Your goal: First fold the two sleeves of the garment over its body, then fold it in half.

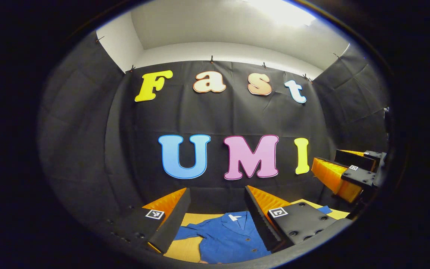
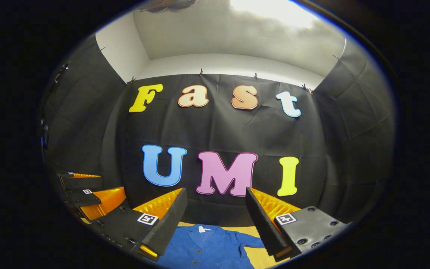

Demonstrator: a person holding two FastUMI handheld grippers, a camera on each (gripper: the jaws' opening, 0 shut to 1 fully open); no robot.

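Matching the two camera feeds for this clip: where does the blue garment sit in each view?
Left gripper view: the blue garment lies low in the middle, between the left gripper's open fingers, one sleeve reaching left over the table.
Right gripper view: it lies at the bottom centre, between the right gripper's open fingers, a sleeve reaching right.
Shared landmark: the white tag at the collar.

garment [image 1: 228, 237] | blue button-front shirt | flat, unfolded | collar toward wall | sleeves spread
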